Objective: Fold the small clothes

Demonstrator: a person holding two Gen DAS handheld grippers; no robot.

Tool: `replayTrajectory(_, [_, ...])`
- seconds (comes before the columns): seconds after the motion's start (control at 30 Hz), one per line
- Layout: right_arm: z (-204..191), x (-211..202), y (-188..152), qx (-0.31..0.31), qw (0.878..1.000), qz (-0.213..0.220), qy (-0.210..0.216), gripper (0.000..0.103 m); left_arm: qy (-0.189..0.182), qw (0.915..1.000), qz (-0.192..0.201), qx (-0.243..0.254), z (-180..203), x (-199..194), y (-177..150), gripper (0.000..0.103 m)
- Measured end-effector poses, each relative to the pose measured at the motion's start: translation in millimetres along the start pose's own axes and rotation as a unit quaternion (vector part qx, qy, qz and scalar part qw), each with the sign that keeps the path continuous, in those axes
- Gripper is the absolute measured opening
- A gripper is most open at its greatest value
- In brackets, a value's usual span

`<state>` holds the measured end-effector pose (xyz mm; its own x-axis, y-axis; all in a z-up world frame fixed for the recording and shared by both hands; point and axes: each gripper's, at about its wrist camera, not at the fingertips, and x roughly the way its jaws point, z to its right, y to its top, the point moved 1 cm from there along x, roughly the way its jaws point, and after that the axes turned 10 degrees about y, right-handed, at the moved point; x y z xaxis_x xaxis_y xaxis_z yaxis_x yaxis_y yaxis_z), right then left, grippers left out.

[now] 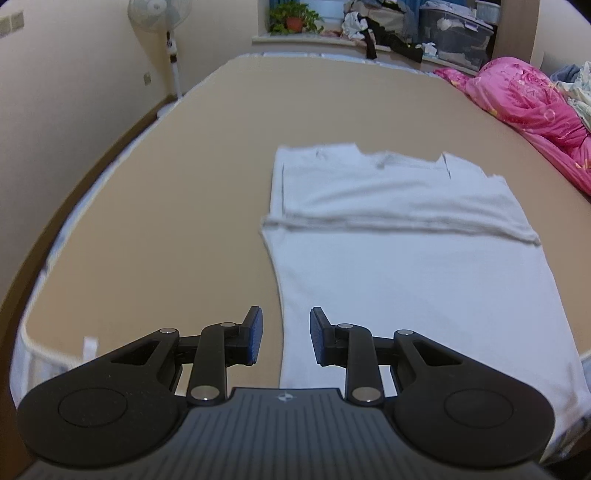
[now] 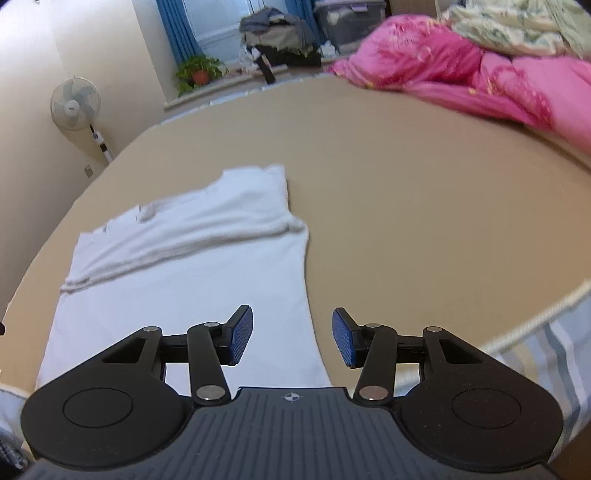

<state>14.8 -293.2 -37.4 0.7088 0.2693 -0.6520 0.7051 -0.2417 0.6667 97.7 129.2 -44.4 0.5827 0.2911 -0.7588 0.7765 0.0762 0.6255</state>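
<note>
White T-shirt [image 1: 406, 266] spread flat on the tan bed [image 1: 166, 192], near the bed's front edge, lower hem folded up over the chest in a straight band across the middle, sleeves tucked in, neckline toward the far edge. Left gripper [image 1: 286, 336] held above the shirt's left side edge, fingers [image 1: 255, 334] apart with nothing between them, clear of the cloth. Right gripper [image 2: 292, 338] held above the shirt's right side edge, fingers [image 2: 242, 334] apart and wider than the left pair, empty, also clear of the cloth. Pink quilt [image 2: 461, 74] bunched along the bed's far right edge, well apart from the shirt. Beyond the far edge, a potted plant [image 1: 293, 20] on the windowsill beside heaped clothes [image 1: 373, 26]; a standing fan [image 1: 162, 22] off the far left corner.
</note>
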Motion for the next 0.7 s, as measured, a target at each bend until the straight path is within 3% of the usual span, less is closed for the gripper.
replayTrajectory(0.2, [27.6, 11.8, -21.5, 0.059, 0.994, -0.086, -0.010, 0.050, -0.028, 0.9943, -0.096, -0.037, -17.8, 25.9, -51.1, 0.031])
replayTrajectory(0.3, [37.0, 21.3, -33.1, 0.074, 0.989, -0.131, -0.010, 0.050, -0.056, 0.9821, -0.161, -0.079, -32.1, 41.2, -70.7, 0.031])
replayTrajectory(0.47, [46.5, 32.8, -51.2, 0.077, 0.980, -0.182, -0.027, 0.050, -0.065, 0.9674, -0.229, -0.087, -37.1, 59.1, -92.2, 0.031])
replayTrajectory(0.67, [47.7, 39.7, -59.4, 0.072, 0.976, -0.204, -0.032, 0.051, -0.049, 0.9732, -0.218, -0.053, -27.1, 54.5, -98.3, 0.029])
replayTrajectory(0.7, [46.0, 40.8, -59.4, 0.064, 0.976, -0.206, -0.033, 0.051, -0.046, 0.9748, -0.214, -0.043, -24.6, 52.5, -99.0, 0.024])
